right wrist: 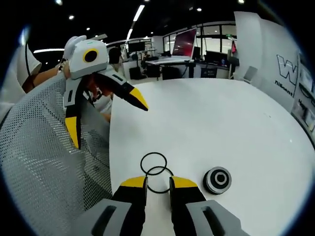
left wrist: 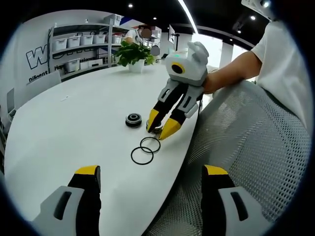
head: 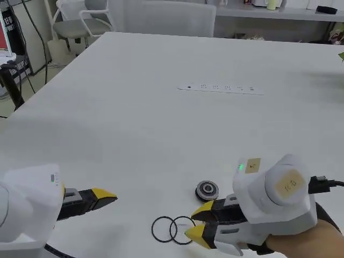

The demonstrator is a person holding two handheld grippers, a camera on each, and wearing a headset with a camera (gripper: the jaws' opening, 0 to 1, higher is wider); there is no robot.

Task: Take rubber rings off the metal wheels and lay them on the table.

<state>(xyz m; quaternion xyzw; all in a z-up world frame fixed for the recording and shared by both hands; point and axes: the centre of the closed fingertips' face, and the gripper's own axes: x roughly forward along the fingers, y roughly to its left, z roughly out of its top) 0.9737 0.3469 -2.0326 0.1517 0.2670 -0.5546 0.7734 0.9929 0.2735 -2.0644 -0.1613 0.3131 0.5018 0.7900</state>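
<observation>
A small metal wheel [head: 207, 190] [left wrist: 133, 119] [right wrist: 217, 180] stands on the white table [head: 161, 123]. Two black rubber rings [head: 163, 229] [head: 183, 230] lie flat and overlapping just in front of it, also visible as rings [left wrist: 141, 155] [left wrist: 150, 144] [right wrist: 153, 162] [right wrist: 157, 179]. My right gripper [head: 196, 223] [right wrist: 158, 184] is low over the nearer ring, its jaws a small gap apart and straddling the ring's near edge. My left gripper [head: 103, 198] [left wrist: 151, 173] hovers to the left of the rings, jaws wide open and holding nothing.
A white power strip [head: 220, 88] lies in the middle of the table. A mesh chair back [left wrist: 246, 147] [right wrist: 44, 162] stands at the table's near edge. A potted plant [left wrist: 133, 51] sits far along the table. An office chair [head: 80, 21] is beyond the far left corner.
</observation>
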